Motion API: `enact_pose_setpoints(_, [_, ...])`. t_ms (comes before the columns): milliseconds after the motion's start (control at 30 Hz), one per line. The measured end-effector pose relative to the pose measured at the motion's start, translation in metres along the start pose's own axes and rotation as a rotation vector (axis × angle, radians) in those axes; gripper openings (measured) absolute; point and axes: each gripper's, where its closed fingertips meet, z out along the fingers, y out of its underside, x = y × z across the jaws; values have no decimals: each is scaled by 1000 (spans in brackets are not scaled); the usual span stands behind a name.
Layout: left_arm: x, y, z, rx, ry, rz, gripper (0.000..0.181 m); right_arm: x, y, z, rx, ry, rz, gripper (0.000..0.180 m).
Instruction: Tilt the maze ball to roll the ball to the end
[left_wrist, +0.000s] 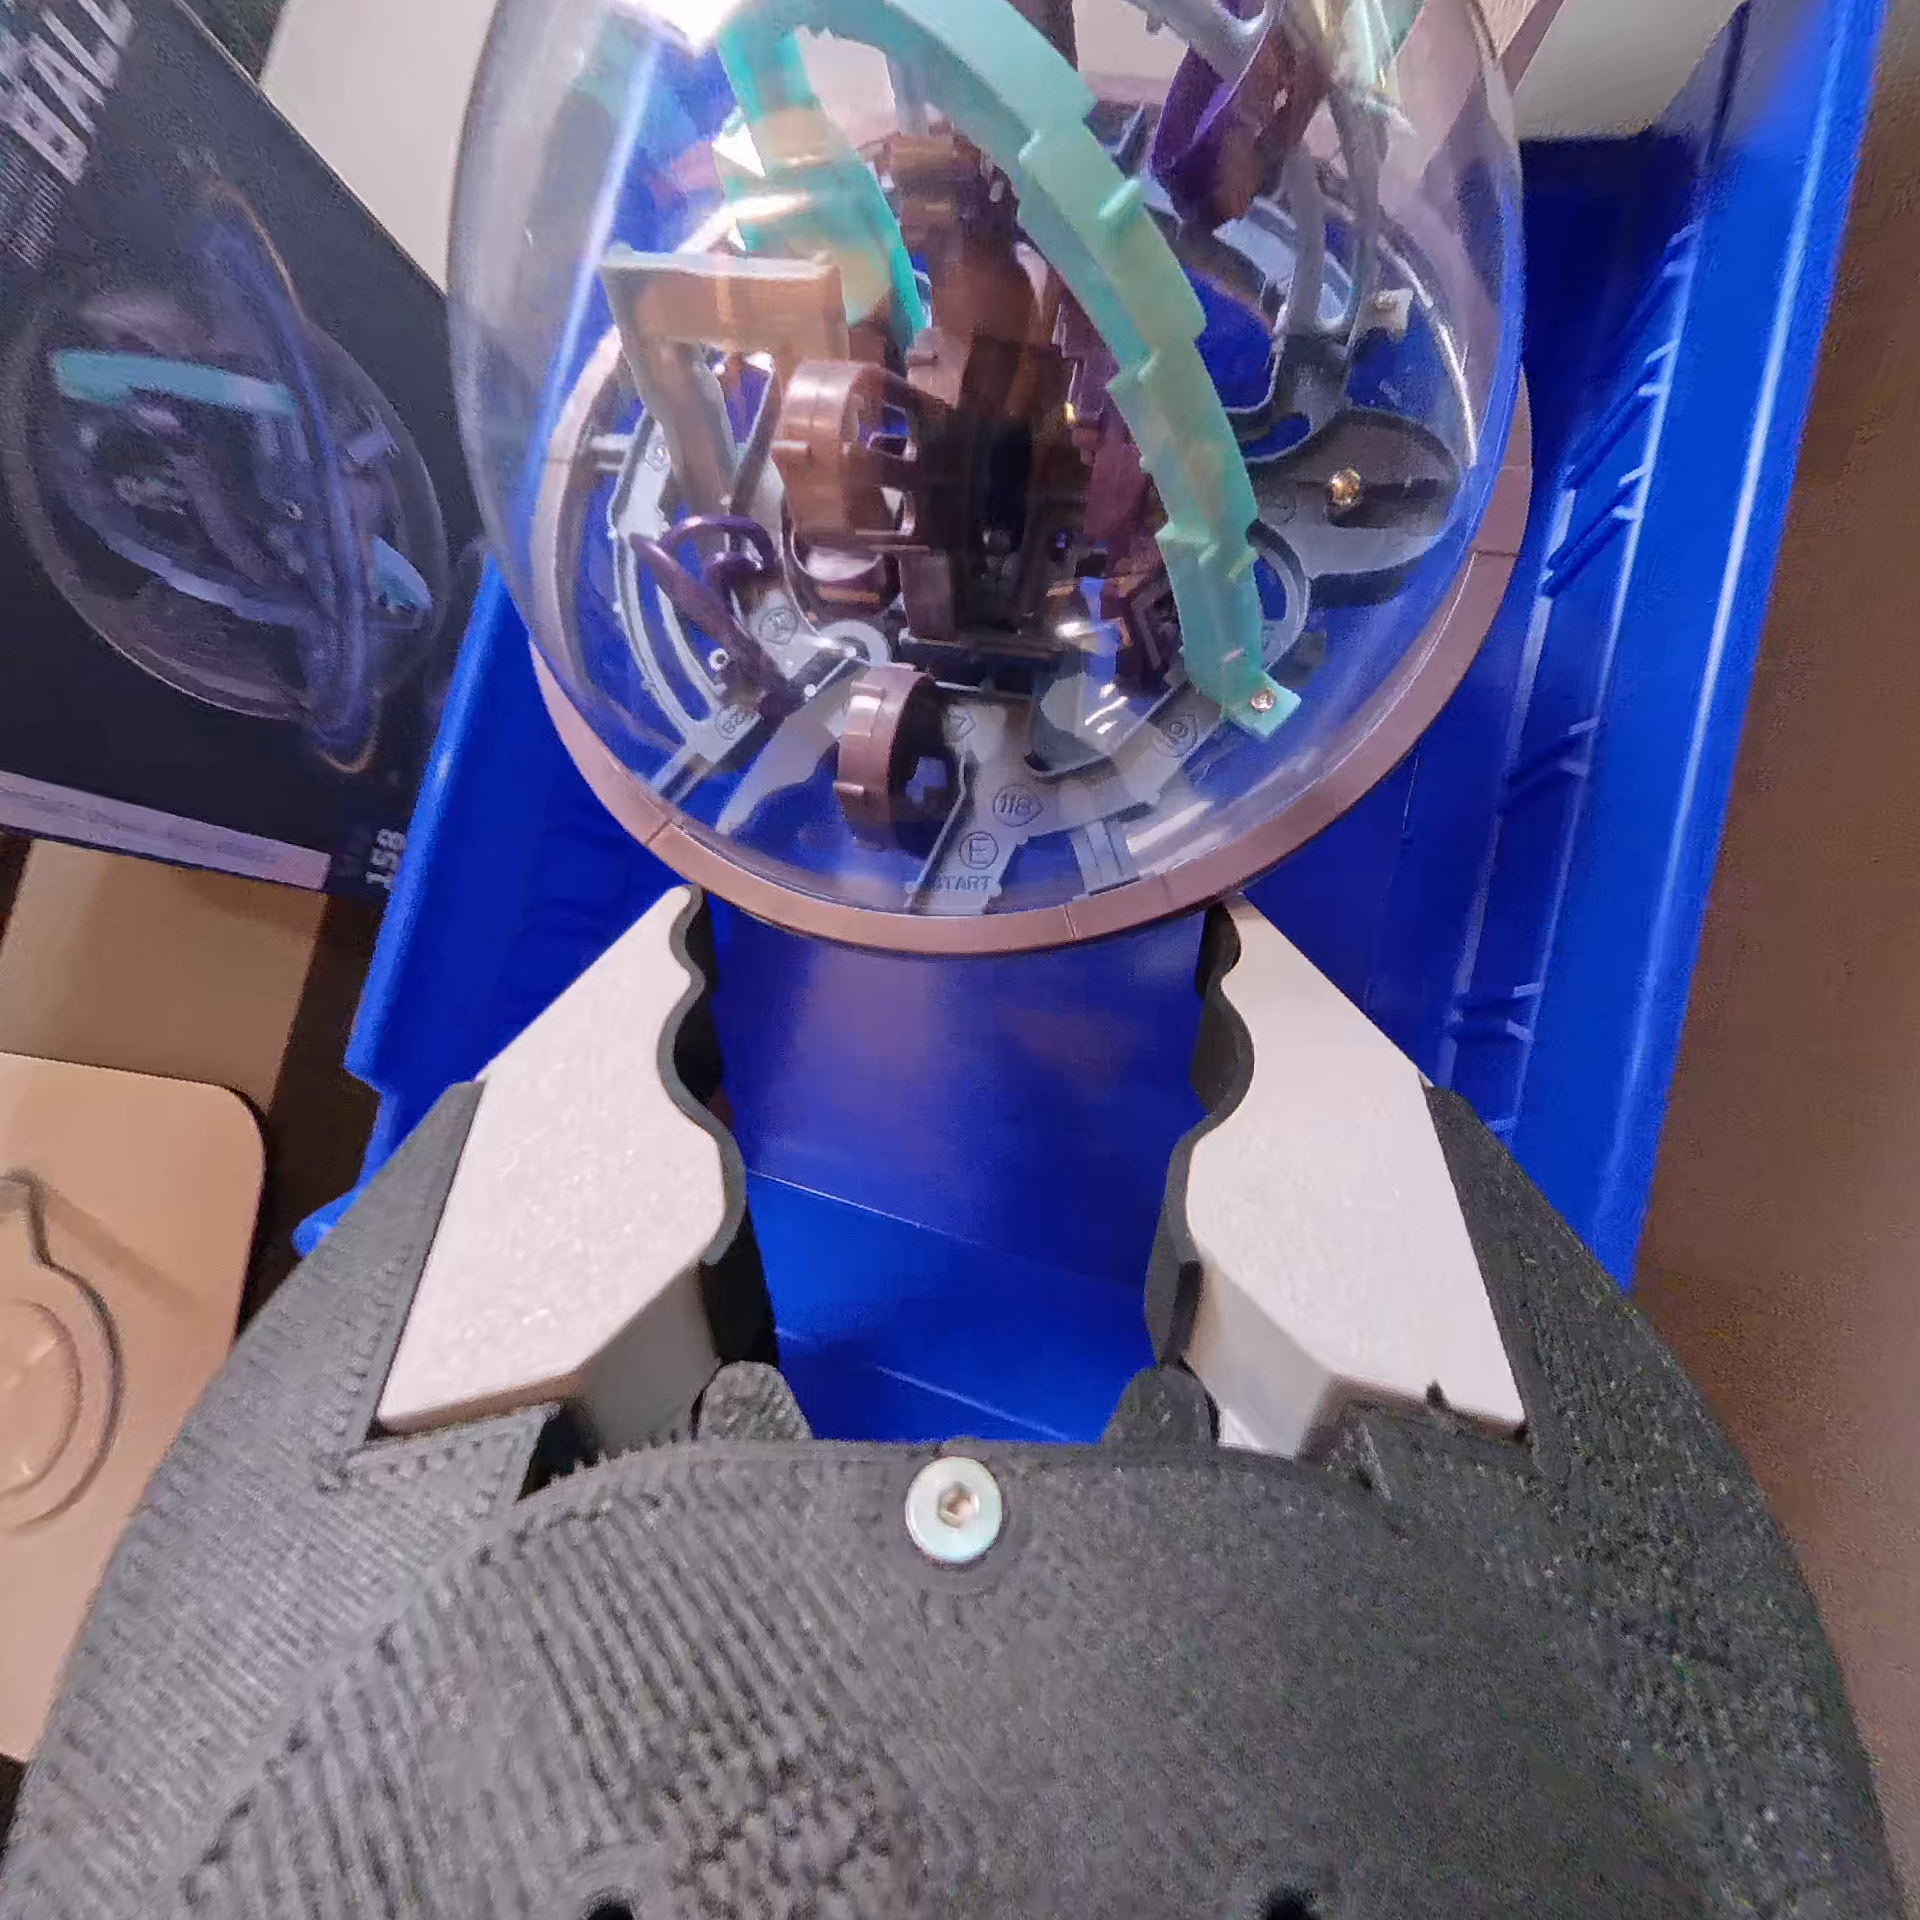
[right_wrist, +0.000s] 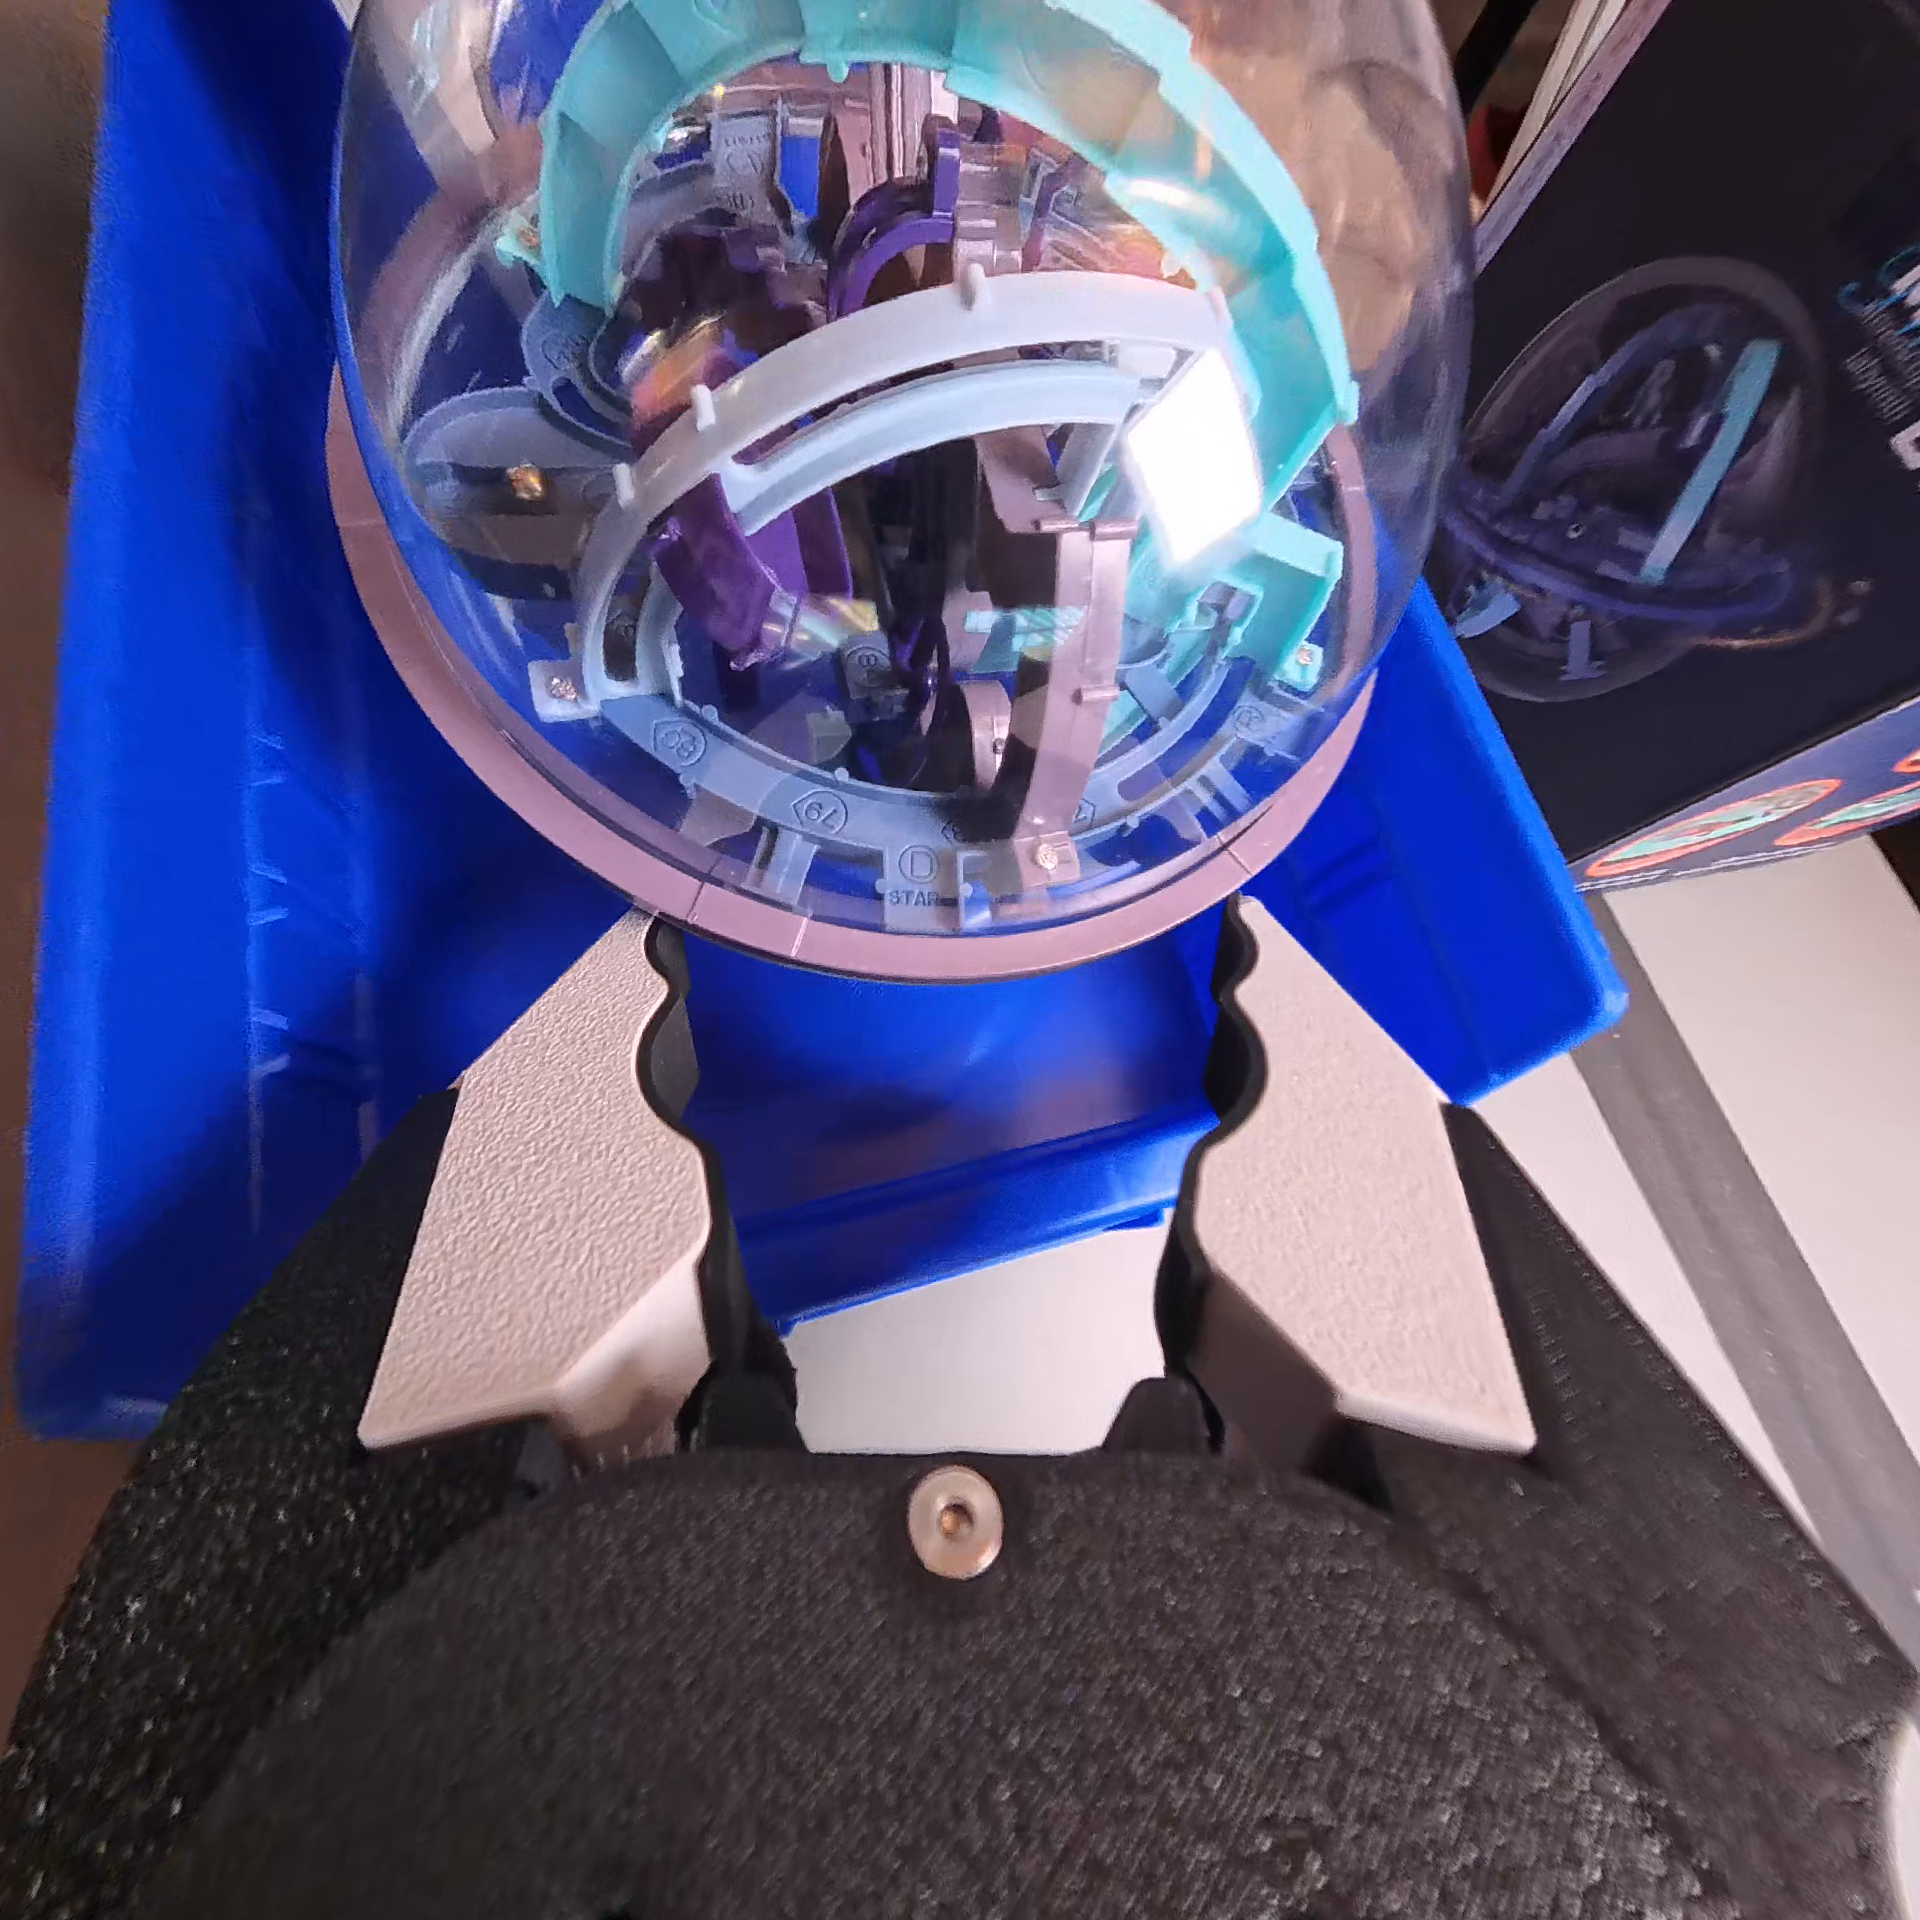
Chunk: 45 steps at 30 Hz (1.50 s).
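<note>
The maze ball (left_wrist: 987, 436) is a clear sphere with a brown-purple equator ring and teal, grey, brown and purple tracks inside. It fills the upper half of both views (right_wrist: 894, 468) and hangs over a blue bin. My left gripper (left_wrist: 956, 920) is open, and both fingertips (left_wrist: 681, 935) touch the sphere's ring on one side. My right gripper (right_wrist: 948, 925) is open too, and its fingertips (right_wrist: 1236, 940) touch the ring on another side. The sphere sits pressed between the two grippers. I cannot pick out the small rolling ball inside.
A blue plastic bin (left_wrist: 1621, 727) lies under and behind the sphere, also in the right wrist view (right_wrist: 239, 727). The dark product box (left_wrist: 197, 468) stands beside it (right_wrist: 1704, 436). A tan cardboard insert (left_wrist: 114, 1299) lies at the left. A white tabletop (right_wrist: 1714, 1091) shows at the right.
</note>
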Motion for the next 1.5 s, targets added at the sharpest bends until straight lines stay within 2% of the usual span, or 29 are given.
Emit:
enact_pose_setpoints(267, [-3,-40,-43,234,-73,42,94,2,-47,-37,82,75,-69,100])
enact_pose_setpoints(467, [5,-63,-79,389,-113,37,104,-10,-93,-67,160,134,-131,99])
enact_pose_setpoints(800, [47,-81,-140,721,-174,-32,117,-55,-135,-82,345,95,-172,100])
enact_pose_setpoints(933, [60,-75,-147,768,-193,-56,120,-70,-140,-80,404,85,-181,101])
enact_pose_setpoints(1333, [89,-53,-134,842,-197,-12,121,-101,-121,-69,493,114,-194,104])
enact_pose_setpoints(1500, [89,-52,-135,878,-194,-25,120,-102,-119,-64,498,57,-117,104])
